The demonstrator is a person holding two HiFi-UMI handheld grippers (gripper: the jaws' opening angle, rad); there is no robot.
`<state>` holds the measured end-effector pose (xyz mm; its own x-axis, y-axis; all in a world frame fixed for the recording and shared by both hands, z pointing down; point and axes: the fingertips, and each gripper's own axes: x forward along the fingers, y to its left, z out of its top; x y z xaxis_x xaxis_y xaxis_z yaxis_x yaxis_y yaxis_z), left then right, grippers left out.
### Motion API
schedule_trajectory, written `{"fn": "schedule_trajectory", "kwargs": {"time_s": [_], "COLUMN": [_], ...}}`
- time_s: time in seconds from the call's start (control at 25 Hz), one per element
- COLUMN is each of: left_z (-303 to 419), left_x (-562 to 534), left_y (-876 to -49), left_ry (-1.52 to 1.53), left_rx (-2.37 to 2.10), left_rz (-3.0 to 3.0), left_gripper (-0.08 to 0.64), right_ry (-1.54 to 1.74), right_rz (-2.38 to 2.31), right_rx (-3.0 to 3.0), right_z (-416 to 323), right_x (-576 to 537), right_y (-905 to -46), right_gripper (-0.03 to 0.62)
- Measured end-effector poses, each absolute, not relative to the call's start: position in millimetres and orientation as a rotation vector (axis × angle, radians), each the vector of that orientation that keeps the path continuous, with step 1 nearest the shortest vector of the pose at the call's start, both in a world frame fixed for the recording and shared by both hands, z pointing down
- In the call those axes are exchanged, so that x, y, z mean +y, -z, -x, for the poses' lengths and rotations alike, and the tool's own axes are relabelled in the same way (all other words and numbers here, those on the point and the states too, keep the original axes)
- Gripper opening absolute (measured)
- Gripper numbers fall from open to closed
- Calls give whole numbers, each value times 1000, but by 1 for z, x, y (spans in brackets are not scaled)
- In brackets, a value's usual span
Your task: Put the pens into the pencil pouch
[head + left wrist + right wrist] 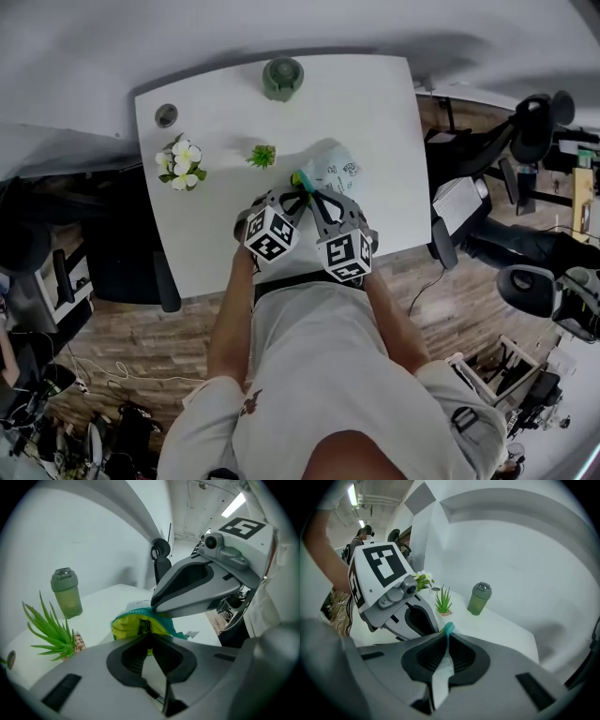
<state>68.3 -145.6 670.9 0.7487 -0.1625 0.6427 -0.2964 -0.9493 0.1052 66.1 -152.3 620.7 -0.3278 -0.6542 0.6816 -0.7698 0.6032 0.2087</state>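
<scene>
1. Left tool (pixel 147 633): the jaws are fully together and pinch the rim of the pencil pouch (pixel 125 626) at its mouth. The teal zip edge and the yellow lining sit directly ahead of the tips.
2. Right tool (pixel 445 637): the jaws are fully together on the pouch as well. White fabric passes down between the pads, and the teal zip end projects just past the tips.
3. In the head view, the left tool (pixel 296 190) and the right tool (pixel 315 194) converge, with their tips close together on the near end of the pencil pouch (pixel 334 169).
4. Pouch position: it rests on the bench (pixel 375 103) near the front edge. It extends away from both tools, and its long axis runs ahead and slightly toward the right-hand side. The mouth is at the near end, between the two tips.
5. Pens: none is visible on the bench. A dark shape shows inside the mouth in the left gripper view; whether it is a pen cannot be determined.
6. Judgement: both hands are equally near and both are occupied, so neither can fetch a pen without releasing the rim. The coming move depends on the mouth, which is held from both sides.
7. Surroundings: a green bottle (pixel 282 78), a potted plant (pixel 262 156) and flowers (pixel 180 164) stand well apart from the pouch.
</scene>
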Motion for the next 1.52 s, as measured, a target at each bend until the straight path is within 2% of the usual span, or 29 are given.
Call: {"fn": "schedule_trajectory", "kwargs": {"time_s": [0.28,0.68,1.2,1.52], "left_z": [-77,-59,-3,27], "left_x": [-153,-150,-122,-62], "left_y": [-680,-681,-666,-698], "left_ry": [-937,-971,-940,-1002], "left_rx": [-390,-476,-849,-973], "left_rz": [-2730,-2684,-2525,-2333], "left_gripper": [34,161,160,135], "right_ry": [-247,-250,-219,-197], "right_rz": [-1128,-1165,-1068,-979], "right_rx": [-2074,-2054,-2117,-2165], "right_z": [-66,-66,-65,-67], "right_x": [-150,-150,-135,-126], "right_y": [-627,-628,-625,-628], "right_gripper": [23,25,25,25]}}
